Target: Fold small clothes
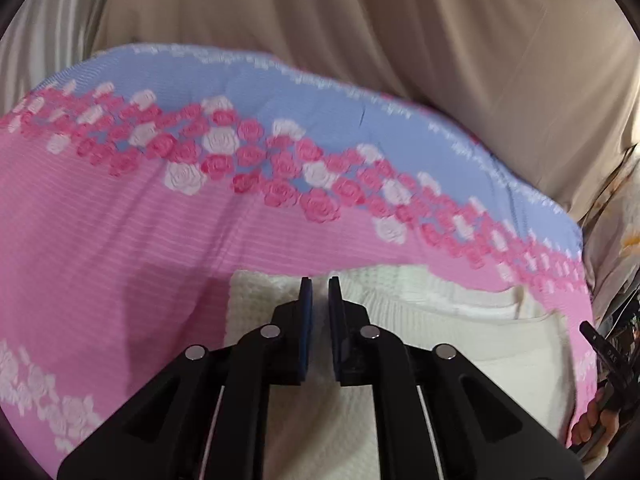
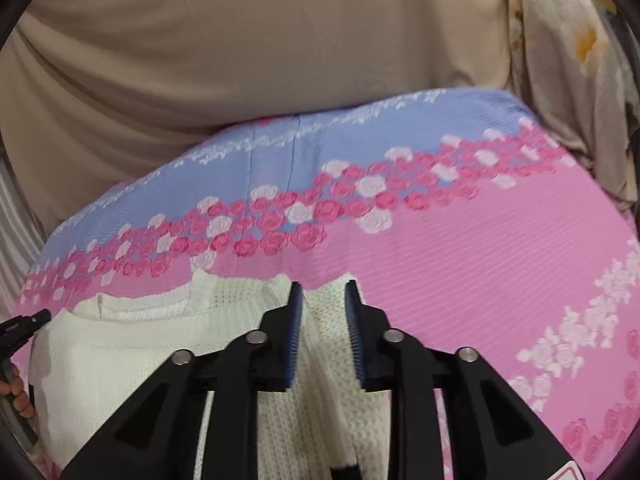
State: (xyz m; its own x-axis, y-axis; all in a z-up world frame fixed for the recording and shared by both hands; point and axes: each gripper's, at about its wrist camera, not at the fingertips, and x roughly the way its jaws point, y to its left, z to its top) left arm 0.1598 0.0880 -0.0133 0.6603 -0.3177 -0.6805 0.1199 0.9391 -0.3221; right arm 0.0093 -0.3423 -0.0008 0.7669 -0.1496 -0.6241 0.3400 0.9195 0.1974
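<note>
A cream-white knitted sweater [image 1: 460,328] lies on a pink and lavender-blue bedspread printed with bands of pink and white roses [image 1: 120,220], at the near edge of both views. Its ribbed collar [image 2: 208,296] points toward the far side, with the rose band just beyond it. Beige draped fabric [image 1: 400,40] fills the far background; a pale floral cloth [image 2: 560,60] hangs at the far right in the right wrist view.

Left gripper [image 1: 319,284]: black frame with blue-padded fingers, hovering over the left part of the sweater. The jaws stand slightly parted, with a narrow gap through which the white knit below is visible; nothing is grasped.

Right gripper [image 2: 323,288]: jaws parted more widely, with the knitted right portion of the sweater lying between and beneath the fingers. Whether the fabric is pinched or merely underneath cannot be told; the pads do not meet.

Each view shows the other gripper's black tip and the holder's fingers [image 1: 592,424] at its edge.
</note>
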